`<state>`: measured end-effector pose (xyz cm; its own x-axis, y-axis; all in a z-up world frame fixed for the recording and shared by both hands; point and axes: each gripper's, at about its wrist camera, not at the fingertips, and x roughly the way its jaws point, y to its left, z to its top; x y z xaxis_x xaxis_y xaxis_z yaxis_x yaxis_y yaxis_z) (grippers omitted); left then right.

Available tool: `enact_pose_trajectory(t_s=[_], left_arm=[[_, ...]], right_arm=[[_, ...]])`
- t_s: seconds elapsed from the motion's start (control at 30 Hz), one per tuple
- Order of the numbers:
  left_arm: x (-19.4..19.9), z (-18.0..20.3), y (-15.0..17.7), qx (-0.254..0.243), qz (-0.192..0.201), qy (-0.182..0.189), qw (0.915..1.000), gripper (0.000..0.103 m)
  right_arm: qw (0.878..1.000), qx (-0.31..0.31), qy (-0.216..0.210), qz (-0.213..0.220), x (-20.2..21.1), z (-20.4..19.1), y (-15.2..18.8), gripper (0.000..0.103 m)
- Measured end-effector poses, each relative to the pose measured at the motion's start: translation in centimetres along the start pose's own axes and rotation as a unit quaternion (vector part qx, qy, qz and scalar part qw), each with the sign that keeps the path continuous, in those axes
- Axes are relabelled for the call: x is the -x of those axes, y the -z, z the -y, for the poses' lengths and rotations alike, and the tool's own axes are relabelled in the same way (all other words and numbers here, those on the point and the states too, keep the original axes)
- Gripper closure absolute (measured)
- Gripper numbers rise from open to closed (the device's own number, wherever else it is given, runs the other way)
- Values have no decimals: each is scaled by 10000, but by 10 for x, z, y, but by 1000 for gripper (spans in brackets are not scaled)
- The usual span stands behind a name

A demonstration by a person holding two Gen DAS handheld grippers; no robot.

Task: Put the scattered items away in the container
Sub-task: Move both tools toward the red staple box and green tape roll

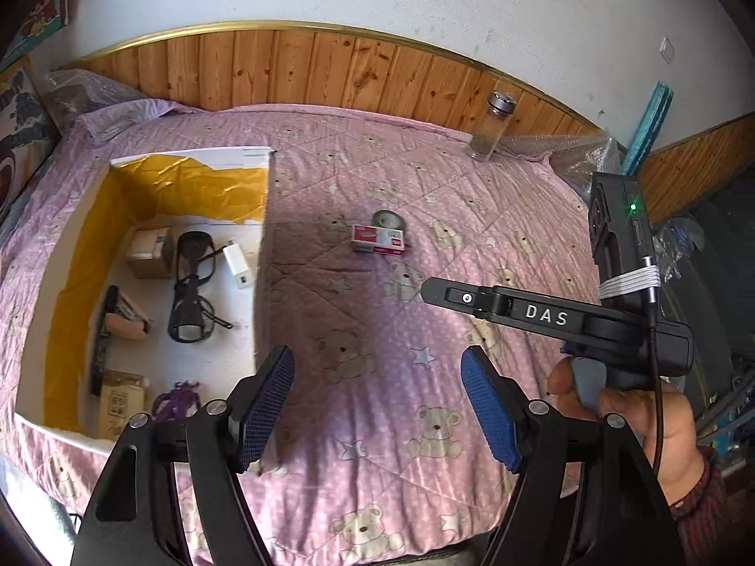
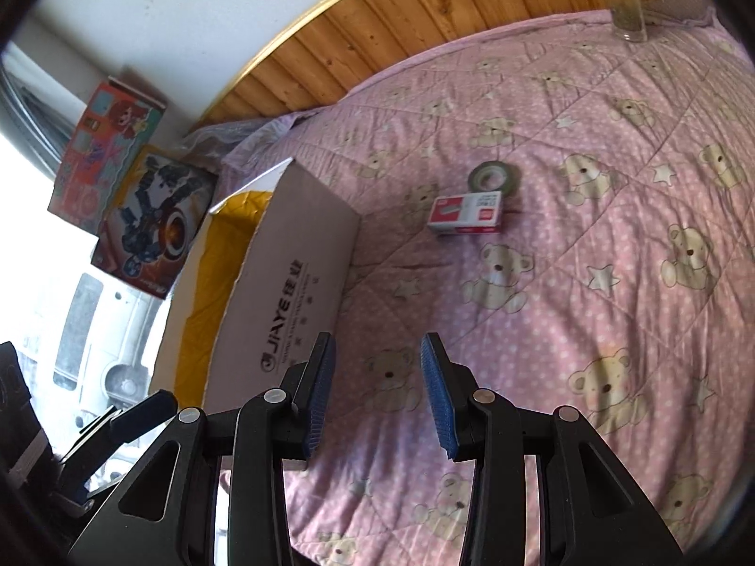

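Both hand-held grippers, left (image 1: 377, 405) and right (image 2: 377, 394), hover open and empty over bare quilt (image 1: 377, 424) between box (image 1: 262, 254) wall and staple packet (image 2: 465, 219).

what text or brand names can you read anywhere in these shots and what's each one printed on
"DAS": white letters on the arm of the right hand-held gripper, seen in the left wrist view.
"JIAYE": on the outer wall of the cardboard box, with characters beside it and a smaller line beneath, both too blurred to read.
Small red and white box on the quilt: print too small to read.
Toy boxes by the wall: lettering unreadable.
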<state>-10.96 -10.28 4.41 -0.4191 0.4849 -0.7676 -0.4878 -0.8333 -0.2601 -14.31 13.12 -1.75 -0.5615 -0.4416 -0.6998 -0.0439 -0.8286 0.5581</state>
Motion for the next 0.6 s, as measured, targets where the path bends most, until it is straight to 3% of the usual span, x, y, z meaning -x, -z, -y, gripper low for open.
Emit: enact_pose_trajectory(t_s=[0.33,0.6], left_arm=[[-105,3,-48,479,-435,187,9977,29],[-185,-18,-70,1045,-479,-94,9933,29]], right_arm=[[9985,-338,427,2,-16,60,-47,62],[9966,273,771,-115,-46,55,-89,64]])
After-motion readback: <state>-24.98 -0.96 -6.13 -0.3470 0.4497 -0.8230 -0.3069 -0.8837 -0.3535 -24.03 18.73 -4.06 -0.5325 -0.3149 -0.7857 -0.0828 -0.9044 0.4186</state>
